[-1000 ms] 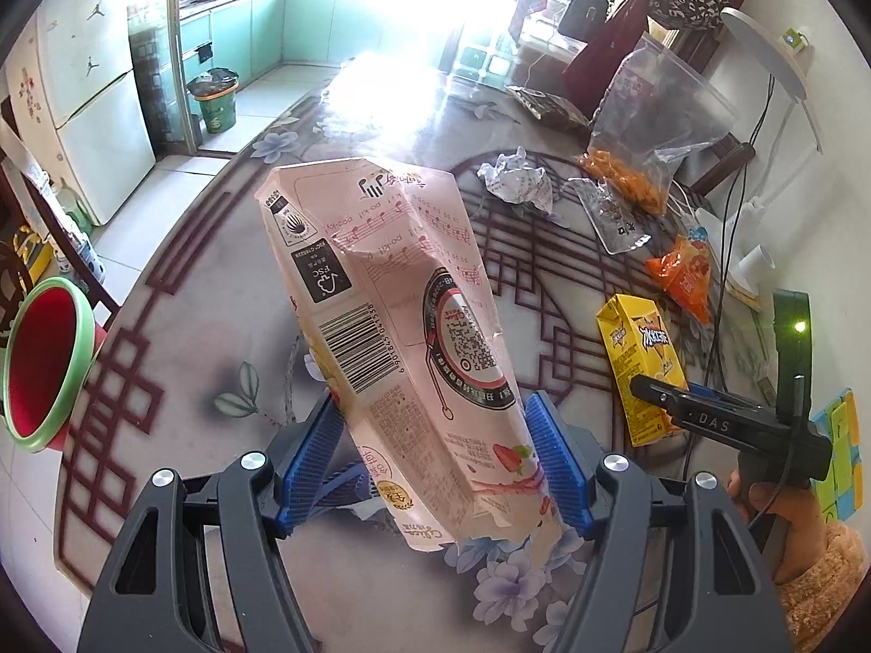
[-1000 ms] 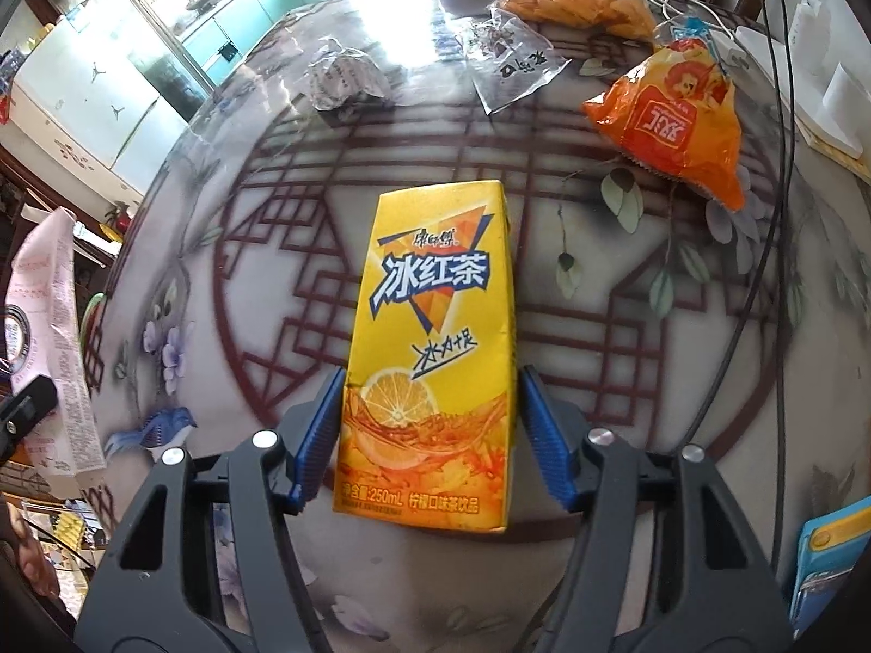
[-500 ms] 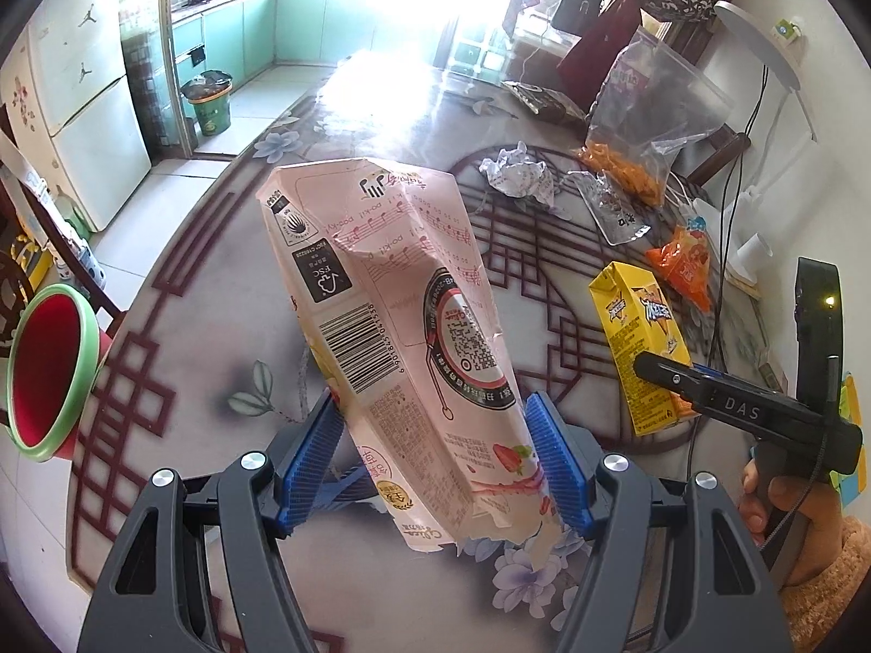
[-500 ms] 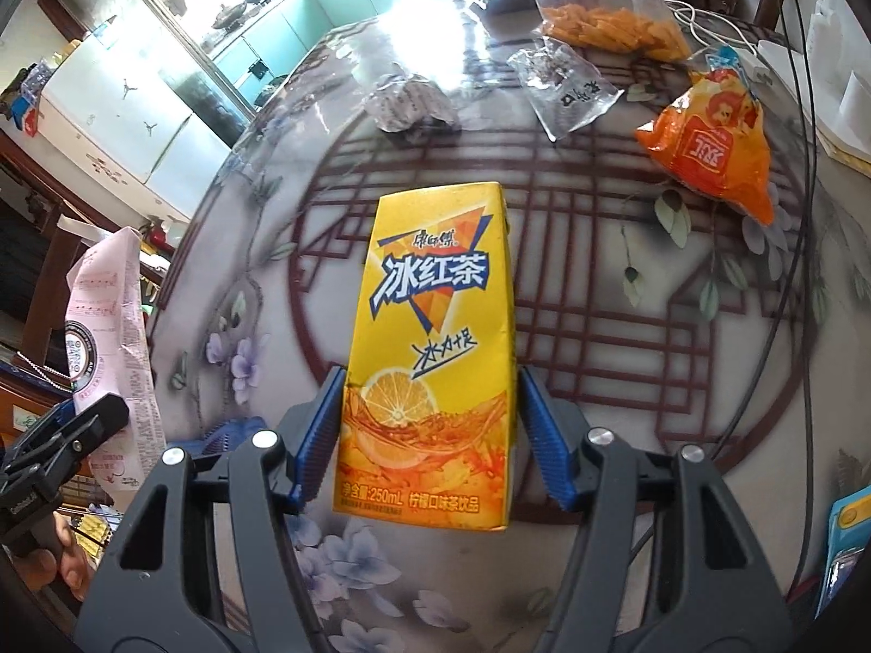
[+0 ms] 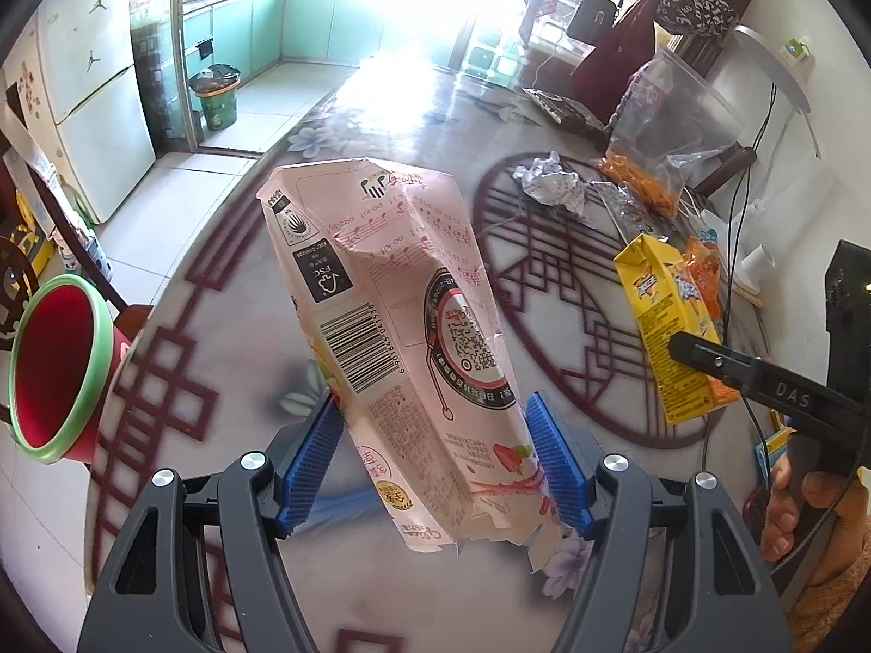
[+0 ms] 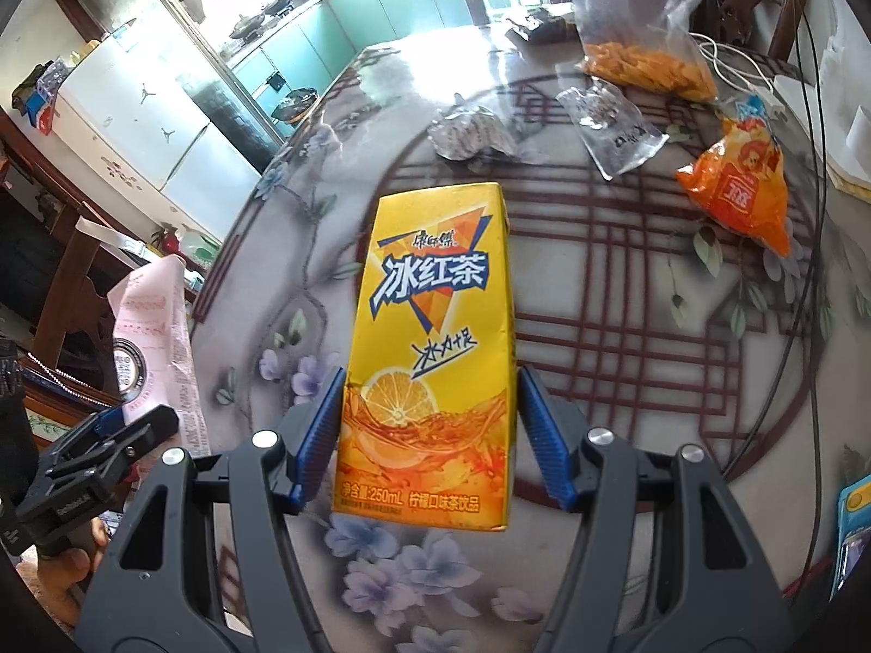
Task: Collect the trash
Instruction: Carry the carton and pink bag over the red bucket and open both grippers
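Observation:
My left gripper (image 5: 433,462) is shut on a crumpled pink milk carton (image 5: 403,326) and holds it above the table. My right gripper (image 6: 430,435) is shut on a yellow iced tea carton (image 6: 435,337) and holds it above the table too. The tea carton also shows at the right of the left wrist view (image 5: 661,326), and the pink carton at the left of the right wrist view (image 6: 158,326). A red bin with a green rim (image 5: 54,375) stands on the floor to the left of the table.
On the patterned glass table (image 6: 626,283) lie a crumpled foil wrapper (image 6: 471,133), a clear empty packet (image 6: 612,128), an orange snack bag (image 6: 743,190) and a clear bag of orange snacks (image 6: 642,60). Cables run along the right edge. A fridge (image 5: 92,92) stands far left.
Both grippers have risen and drawn back from the table with their cartons. The red bin shows more fully at the left of the left wrist view.

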The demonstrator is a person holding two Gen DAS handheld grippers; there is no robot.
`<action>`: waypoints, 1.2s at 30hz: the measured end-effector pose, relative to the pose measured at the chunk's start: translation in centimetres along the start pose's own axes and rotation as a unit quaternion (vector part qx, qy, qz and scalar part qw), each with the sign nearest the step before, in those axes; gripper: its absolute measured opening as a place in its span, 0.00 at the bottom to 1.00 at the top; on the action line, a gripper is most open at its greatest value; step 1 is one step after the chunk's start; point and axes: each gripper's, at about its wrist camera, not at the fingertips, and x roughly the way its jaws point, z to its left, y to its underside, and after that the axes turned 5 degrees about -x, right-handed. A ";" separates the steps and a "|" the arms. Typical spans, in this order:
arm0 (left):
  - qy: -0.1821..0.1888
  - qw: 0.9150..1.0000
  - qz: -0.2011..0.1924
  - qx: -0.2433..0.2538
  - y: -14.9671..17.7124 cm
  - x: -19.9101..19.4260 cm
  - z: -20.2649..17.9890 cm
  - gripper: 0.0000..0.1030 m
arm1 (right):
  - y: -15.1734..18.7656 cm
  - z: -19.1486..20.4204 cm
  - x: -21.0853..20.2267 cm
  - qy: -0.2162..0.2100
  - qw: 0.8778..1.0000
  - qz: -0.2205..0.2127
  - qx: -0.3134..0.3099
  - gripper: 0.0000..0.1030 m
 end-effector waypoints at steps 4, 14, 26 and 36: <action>0.005 1.000 0.000 -0.001 -0.4 -0.3 1.9 0.64 | -0.2 2.3 0.1 0.007 1.000 -0.002 -0.005 0.59; 0.013 1.000 0.001 0.000 -1.6 -1.3 7.7 0.64 | -0.2 7.8 1.5 0.016 1.000 -0.005 -0.004 0.59; 0.016 1.000 -0.006 -0.008 -2.3 -2.8 14.9 0.64 | -0.2 16.1 4.6 0.010 1.000 0.004 -0.025 0.59; 0.022 0.998 -0.012 -0.052 -0.5 -3.8 20.6 0.64 | -0.6 24.3 9.0 -0.006 0.994 0.048 -0.102 0.59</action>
